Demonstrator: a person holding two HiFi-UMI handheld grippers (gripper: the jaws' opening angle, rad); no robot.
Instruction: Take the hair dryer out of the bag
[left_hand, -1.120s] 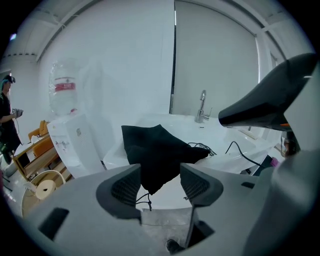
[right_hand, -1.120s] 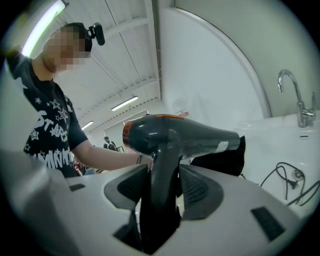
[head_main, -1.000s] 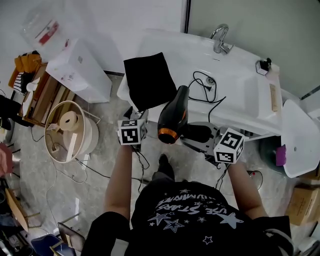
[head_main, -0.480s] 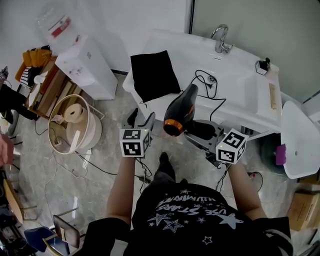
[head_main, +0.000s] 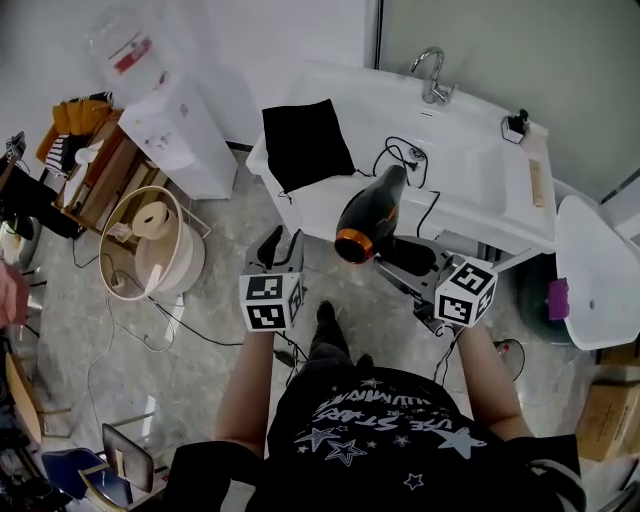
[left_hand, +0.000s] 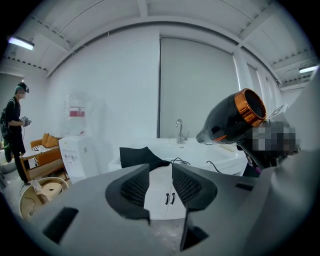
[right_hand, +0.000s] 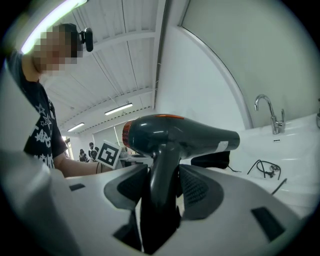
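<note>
The black hair dryer (head_main: 368, 214) with an orange rear ring hangs in the air in front of the white sink counter (head_main: 470, 205). My right gripper (head_main: 405, 258) is shut on its handle (right_hand: 162, 170). Its black cord (head_main: 408, 160) trails over the counter. The black bag (head_main: 305, 145) lies flat on the counter's left end, apart from both grippers. My left gripper (head_main: 282, 243) hovers over the floor below the bag; its jaws are closing with nothing between them (left_hand: 161, 182). In the left gripper view the hair dryer (left_hand: 232, 117) shows at the right and the bag (left_hand: 137, 155) straight ahead.
A faucet (head_main: 432, 75) stands at the back of the sink. A white water dispenser (head_main: 170, 135) and a round basket (head_main: 150, 250) with a paper roll stand at the left. Cables run across the floor. A white lidded bin (head_main: 595, 270) is at the right. A person (left_hand: 15, 130) stands far left.
The left gripper has drawn back from the bag's edge and its jaws have narrowed. The right gripper has carried the hair dryer a little to the right, toward the counter.
</note>
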